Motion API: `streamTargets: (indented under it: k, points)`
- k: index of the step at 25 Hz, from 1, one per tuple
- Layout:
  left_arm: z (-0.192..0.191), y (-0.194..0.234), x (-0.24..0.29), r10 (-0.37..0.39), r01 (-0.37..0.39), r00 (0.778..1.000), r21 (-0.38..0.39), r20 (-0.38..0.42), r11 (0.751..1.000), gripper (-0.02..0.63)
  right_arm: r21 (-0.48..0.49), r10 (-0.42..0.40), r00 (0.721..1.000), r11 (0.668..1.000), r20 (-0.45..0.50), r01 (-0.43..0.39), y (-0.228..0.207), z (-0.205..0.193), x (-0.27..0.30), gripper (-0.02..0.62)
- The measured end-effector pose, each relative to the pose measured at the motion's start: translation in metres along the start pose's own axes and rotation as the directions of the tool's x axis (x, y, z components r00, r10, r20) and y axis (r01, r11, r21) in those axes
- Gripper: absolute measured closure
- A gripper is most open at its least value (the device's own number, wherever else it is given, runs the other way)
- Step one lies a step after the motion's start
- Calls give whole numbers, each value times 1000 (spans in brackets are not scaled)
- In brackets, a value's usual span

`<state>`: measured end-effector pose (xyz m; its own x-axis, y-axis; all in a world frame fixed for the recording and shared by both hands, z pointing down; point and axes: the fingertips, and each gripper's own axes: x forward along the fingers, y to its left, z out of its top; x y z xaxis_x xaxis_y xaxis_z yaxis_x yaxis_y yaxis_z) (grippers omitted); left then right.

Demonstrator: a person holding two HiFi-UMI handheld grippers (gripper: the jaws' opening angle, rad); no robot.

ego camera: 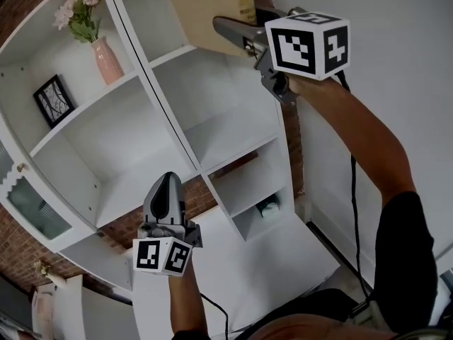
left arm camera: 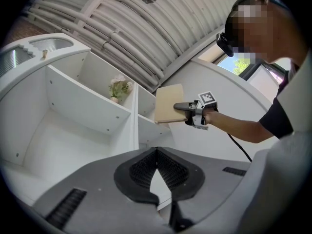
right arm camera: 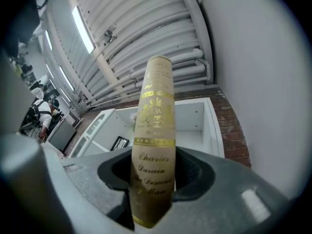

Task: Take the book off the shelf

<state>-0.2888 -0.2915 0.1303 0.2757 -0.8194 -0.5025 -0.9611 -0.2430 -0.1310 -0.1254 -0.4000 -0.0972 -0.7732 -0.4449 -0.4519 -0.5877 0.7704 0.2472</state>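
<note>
White shelf unit point(ego camera: 226, 133) on a brick wall all round. Nearest, left gripper point(ego camera: 170, 183), jaws pressed together on nothing. Higher up, right gripper point(ego camera: 225, 28), jaws clenched on tan book point(ego camera: 202, 6) at its spine, before the upper compartment. Farther left, pink vase point(ego camera: 106, 60) of flowers, framed picture point(ego camera: 53, 100)

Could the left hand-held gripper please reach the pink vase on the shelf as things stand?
Probably yes: the left hand-held gripper is empty, the vase stands on an open shelf with nothing between; its shut jaws would need opening.
</note>
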Motion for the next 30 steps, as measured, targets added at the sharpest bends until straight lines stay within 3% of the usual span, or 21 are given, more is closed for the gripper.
streamTargets:
  k: [6, 17, 22, 30]
  points:
    - [-5, -27, 13, -36, 36, 999, -12, 14, 999, 607, 43, 61, 997, 997, 50, -63, 26, -20, -61, 402]
    - [-27, -67, -1, -62, 62, 998, -8, 14, 998, 607, 254, 128, 992, 960, -17, -119, 75, -146, -139, 402]
    - [-35, -72, -10, -68, 69, 997, -10, 19, 998, 607, 286, 149, 988, 949, -43, -131, 95, -195, -160, 402]
    - [-64, -70, -39, -17, 17, 1000, -56, 8, 998, 607, 339, 157, 984, 933, -85, -120, 134, -256, -202, 402]
